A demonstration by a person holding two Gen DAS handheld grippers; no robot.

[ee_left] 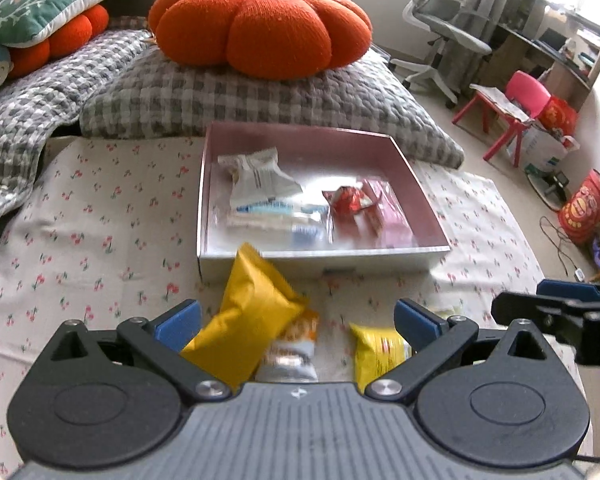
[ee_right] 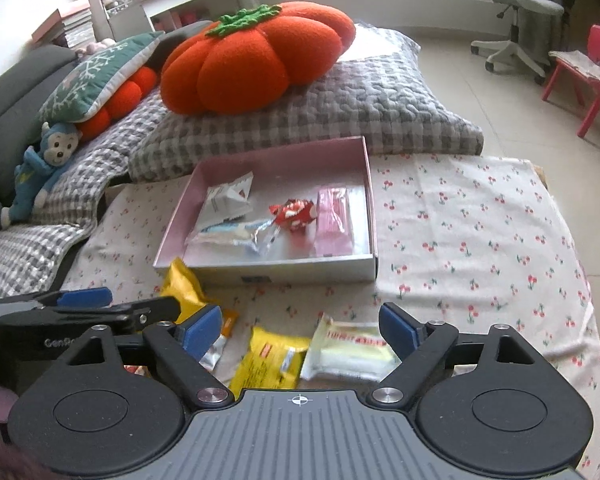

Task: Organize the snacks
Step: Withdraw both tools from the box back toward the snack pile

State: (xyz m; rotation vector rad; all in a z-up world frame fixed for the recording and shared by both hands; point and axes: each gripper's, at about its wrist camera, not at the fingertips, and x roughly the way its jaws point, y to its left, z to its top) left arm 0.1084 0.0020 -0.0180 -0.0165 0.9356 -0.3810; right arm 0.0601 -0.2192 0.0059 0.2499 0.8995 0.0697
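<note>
A pink open box (ee_left: 424,204) (ee_right: 371,200) on the cherry-print cloth holds several snack packets: a white one (ee_left: 260,176), a blue-white one (ee_right: 236,234), a red one (ee_left: 350,200) (ee_right: 296,212) and a pink one (ee_right: 332,224). In front of the box lie an orange-yellow bag (ee_left: 248,316) (ee_right: 182,288), a silver-orange packet (ee_left: 296,348), a yellow packet (ee_left: 380,352) (ee_right: 272,360) and a pale yellow-white packet (ee_right: 352,352). My left gripper (ee_left: 298,320) is open over the orange-yellow bag and silver-orange packet. My right gripper (ee_right: 300,326) is open above the yellow and pale packets.
A large orange pumpkin cushion (ee_left: 260,24) (ee_right: 256,56) rests on a grey checked pillow (ee_left: 260,96) behind the box. A blue monkey toy (ee_right: 44,168) sits at the left. An office chair (ee_left: 440,32) and red child's chair (ee_left: 512,112) stand on the floor at the right.
</note>
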